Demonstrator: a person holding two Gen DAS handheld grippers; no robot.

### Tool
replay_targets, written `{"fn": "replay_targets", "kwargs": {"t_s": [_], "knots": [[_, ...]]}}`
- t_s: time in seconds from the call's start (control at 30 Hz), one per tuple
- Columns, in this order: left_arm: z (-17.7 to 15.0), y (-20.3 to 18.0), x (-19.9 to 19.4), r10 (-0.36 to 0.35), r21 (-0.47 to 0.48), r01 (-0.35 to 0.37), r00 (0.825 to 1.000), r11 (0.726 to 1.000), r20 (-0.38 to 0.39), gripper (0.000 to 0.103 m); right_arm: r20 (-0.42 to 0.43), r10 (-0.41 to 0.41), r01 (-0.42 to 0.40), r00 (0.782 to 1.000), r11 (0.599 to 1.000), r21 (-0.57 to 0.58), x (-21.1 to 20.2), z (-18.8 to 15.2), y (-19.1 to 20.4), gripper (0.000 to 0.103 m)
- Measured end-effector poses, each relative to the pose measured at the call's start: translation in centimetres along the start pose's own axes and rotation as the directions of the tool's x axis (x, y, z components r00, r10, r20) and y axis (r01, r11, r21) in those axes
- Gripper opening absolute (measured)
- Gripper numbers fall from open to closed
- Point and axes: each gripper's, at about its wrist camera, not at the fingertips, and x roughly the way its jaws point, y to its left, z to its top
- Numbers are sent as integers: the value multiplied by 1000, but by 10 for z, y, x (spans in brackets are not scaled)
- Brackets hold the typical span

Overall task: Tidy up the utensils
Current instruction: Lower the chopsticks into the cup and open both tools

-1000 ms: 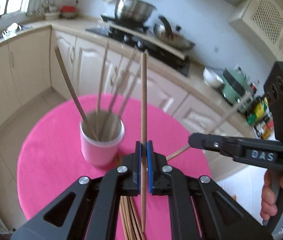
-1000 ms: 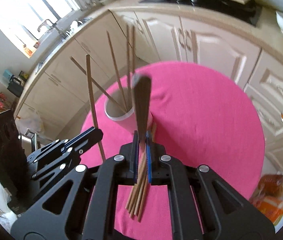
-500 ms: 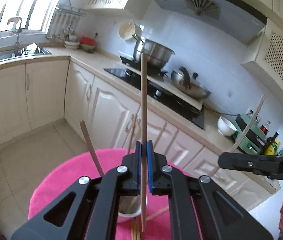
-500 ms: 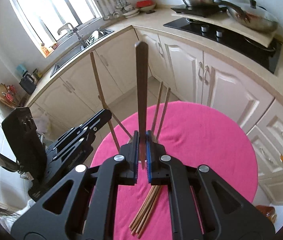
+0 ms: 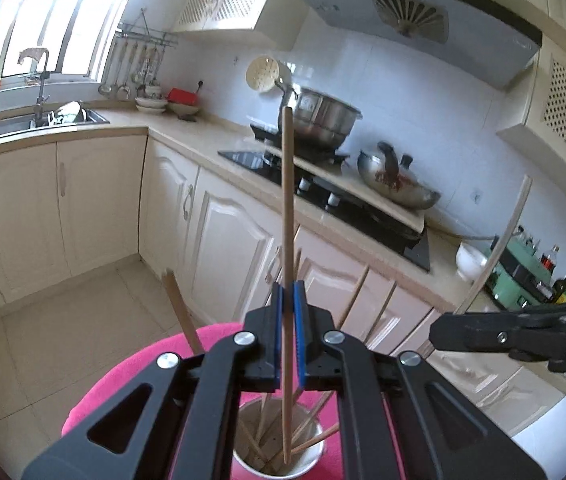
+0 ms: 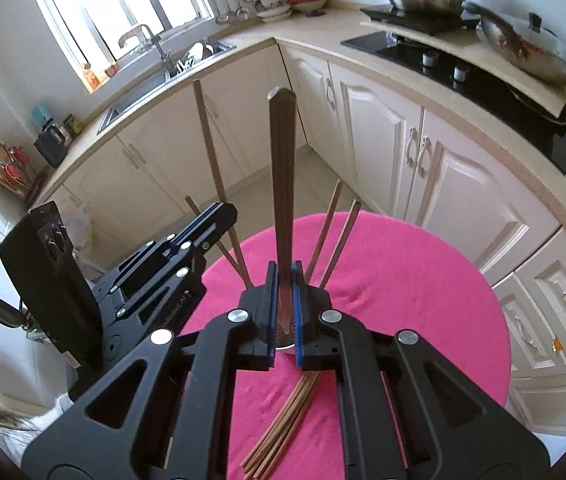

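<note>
Mostly hidden cup (image 5: 279, 456), left hand-held gripper (image 5: 287, 304) clamping chopstick (image 5: 287, 208), right hand-held gripper (image 6: 283, 284) clamping chopstick (image 6: 283, 184).

Wood, cloth, plastic and steel

Matt wooden chopsticks (image 6: 283, 432) lie on a soft pink cloth (image 6: 403, 300); the cup (image 5: 279, 460) looks smooth and white. The left gripper (image 5: 287, 344) and right gripper (image 6: 283, 312) are matt black plastic with blue pads; the pot (image 5: 323, 116) is shiny steel.
</note>
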Motion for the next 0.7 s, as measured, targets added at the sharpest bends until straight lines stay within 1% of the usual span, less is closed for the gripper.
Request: {"fn": "replay_targets", "kwargs": {"t_s": [0.17,0.33,0.43,0.6,0.63,0.67,0.7], "knots": [[-14,8,10,14,6,-14,999,1000,-34,5,-43,3,-3,999,1000,11,18,-4,-2,7],[-24,12,18,4,9,-3,997,1000,-72,6,-74,-1,3,997,1000,23,32,-12,-5,7],[-29,14,18,2,7,-2,995,1000,-97,6,-93,-3,6,996,999,35,40,-17,-6,7],[-38,19,11,-10,-21,7,991,1000,-136,6,-111,-5,10,994,999,45,50,-24,-3,7],[-39,20,10,-11,-25,8,990,1000,-142,9,-114,-6,11,993,999,47,51,-25,-2,7],[-40,20,9,-14,-29,9,989,1000,-148,20,-117,-6,12,993,999,50,52,-26,-2,7],[-41,21,8,-11,-35,6,988,999,-156,24,-120,-7,13,993,999,53,54,-27,-1,7]]}}
